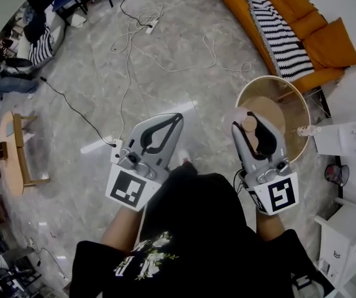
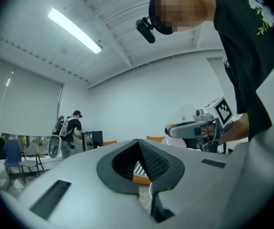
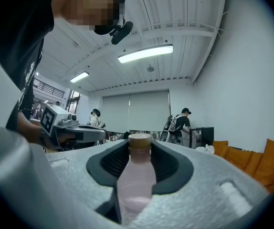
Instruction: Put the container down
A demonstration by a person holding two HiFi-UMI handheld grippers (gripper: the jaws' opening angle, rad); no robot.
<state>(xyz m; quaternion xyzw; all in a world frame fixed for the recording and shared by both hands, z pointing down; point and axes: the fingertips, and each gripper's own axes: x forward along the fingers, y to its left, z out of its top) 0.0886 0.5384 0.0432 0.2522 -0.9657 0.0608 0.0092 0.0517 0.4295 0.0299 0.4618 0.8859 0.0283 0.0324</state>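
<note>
A pale pink bottle (image 3: 136, 180) with a tan cap stands upright between the pads of my right gripper (image 3: 139, 146), which is shut on it. In the head view the same bottle (image 1: 248, 124) sits in the right gripper (image 1: 250, 119), held above the near rim of a round wooden table (image 1: 271, 81). My left gripper (image 1: 177, 118) is out to the left over the floor, jaws together and holding nothing. In the left gripper view the left gripper (image 2: 138, 142) shows closed tips, and the right gripper (image 2: 194, 128) shows beyond them.
A small clear bottle (image 1: 307, 130) lies at the round table's right edge. An orange sofa (image 1: 302, 17) with a striped blanket is behind it, and white furniture (image 1: 351, 138) to the right. Cables and a power strip (image 1: 152, 25) lie on the marble floor. People stand far off.
</note>
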